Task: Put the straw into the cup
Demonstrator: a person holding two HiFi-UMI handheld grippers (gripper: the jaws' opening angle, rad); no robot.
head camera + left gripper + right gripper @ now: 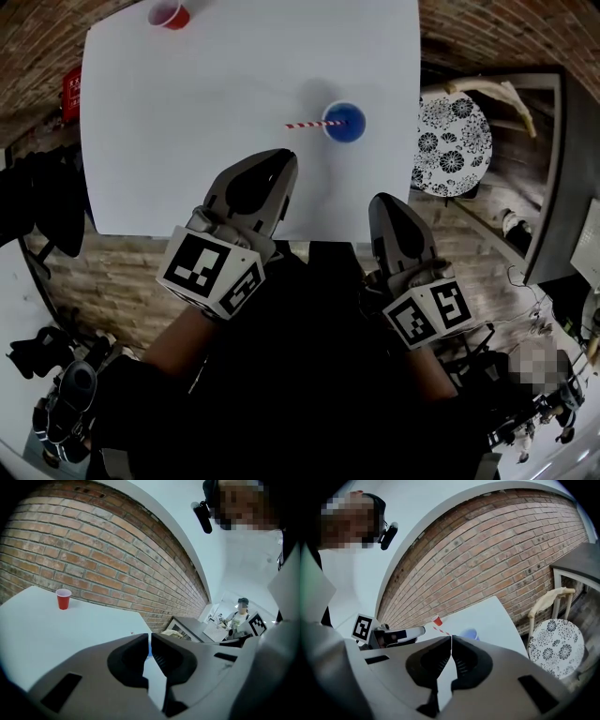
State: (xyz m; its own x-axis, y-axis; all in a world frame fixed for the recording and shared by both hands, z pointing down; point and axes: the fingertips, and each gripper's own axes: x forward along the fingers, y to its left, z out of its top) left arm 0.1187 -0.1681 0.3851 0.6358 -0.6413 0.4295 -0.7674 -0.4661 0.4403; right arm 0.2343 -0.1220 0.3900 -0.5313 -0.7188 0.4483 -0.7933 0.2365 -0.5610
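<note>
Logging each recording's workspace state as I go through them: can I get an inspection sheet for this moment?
Surface: white table, holding two cups.
Job's things: straw leans in the blue cup.
Clutter: red cup at the far left corner.
Grippers: left tool and right tool shut, empty, by the near edge.
Cables: what looks like a thin wire on the floor, right.
Surroundings: brick wall; patterned stool at right.

Red cup (170, 13) cut off by head view's top edge. Blue cup (468, 633) partly hidden behind right tool (451, 639); straw (440, 630) lower end likewise.
</note>
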